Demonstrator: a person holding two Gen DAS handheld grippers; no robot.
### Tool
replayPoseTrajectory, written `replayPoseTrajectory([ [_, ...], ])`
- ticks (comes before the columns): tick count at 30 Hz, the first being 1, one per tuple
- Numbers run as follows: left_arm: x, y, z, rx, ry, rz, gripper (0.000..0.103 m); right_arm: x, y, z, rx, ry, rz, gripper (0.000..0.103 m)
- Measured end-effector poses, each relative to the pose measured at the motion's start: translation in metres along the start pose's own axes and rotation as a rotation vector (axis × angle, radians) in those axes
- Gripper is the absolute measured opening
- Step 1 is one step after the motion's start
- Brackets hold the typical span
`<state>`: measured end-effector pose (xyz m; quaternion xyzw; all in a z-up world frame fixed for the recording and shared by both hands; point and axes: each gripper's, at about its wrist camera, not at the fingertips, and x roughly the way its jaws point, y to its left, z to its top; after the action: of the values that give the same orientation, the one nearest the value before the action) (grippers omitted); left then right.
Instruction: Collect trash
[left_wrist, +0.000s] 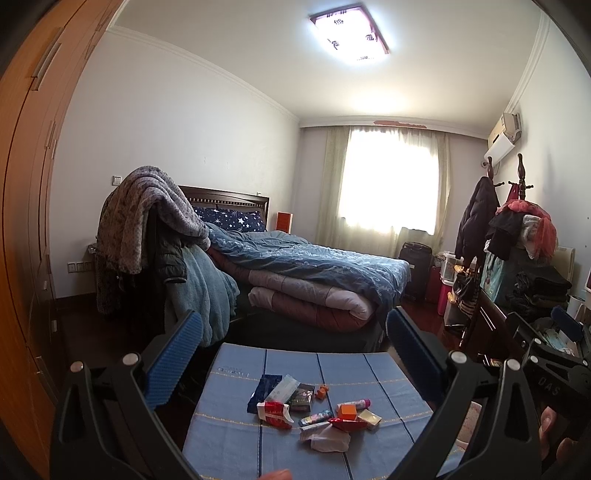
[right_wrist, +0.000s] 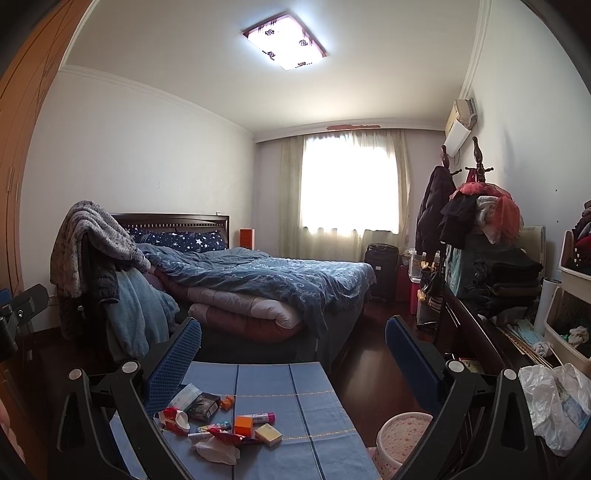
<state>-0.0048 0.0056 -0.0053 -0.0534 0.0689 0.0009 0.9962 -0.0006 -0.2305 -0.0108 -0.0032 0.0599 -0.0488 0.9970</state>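
Note:
A heap of trash lies on a small table with a blue cloth (left_wrist: 236, 435) (right_wrist: 314, 424): a red and white wrapper (left_wrist: 275, 412) (right_wrist: 173, 419), a crumpled white tissue (left_wrist: 328, 439) (right_wrist: 216, 451), an orange box (left_wrist: 347, 411) (right_wrist: 243, 425), a yellow box (left_wrist: 369, 420) (right_wrist: 269, 434), a dark packet (left_wrist: 301, 397) (right_wrist: 203, 405) and a pink-capped tube (left_wrist: 354, 403) (right_wrist: 262, 418). My left gripper (left_wrist: 295, 354) is open and empty, above the table's far part. My right gripper (right_wrist: 293, 354) is open and empty, above the table's far right part. A pink bin (right_wrist: 402, 439) stands right of the table.
A bed with blue quilts (left_wrist: 314, 273) (right_wrist: 258, 284) stands beyond the table. A chair draped with clothes (left_wrist: 155, 236) (right_wrist: 96, 258) is at the left, a wardrobe (left_wrist: 26, 184) at the far left. A cluttered dark dresser (right_wrist: 491, 332), baskets and a white plastic bag (right_wrist: 554, 402) are at the right.

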Motion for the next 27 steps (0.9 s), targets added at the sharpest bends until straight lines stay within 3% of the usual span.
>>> replayPoseTrajectory([
  [18, 0.004, -0.015, -0.025, -0.001, 0.016, 0.003, 0.100, 0.005, 0.002, -0.011, -0.003, 0.018, 0.006, 0.099],
  [27, 0.018, -0.019, -0.016, -0.001, 0.043, 0.002, 0.100, 0.022, -0.002, -0.012, -0.002, 0.048, 0.013, 0.099],
])
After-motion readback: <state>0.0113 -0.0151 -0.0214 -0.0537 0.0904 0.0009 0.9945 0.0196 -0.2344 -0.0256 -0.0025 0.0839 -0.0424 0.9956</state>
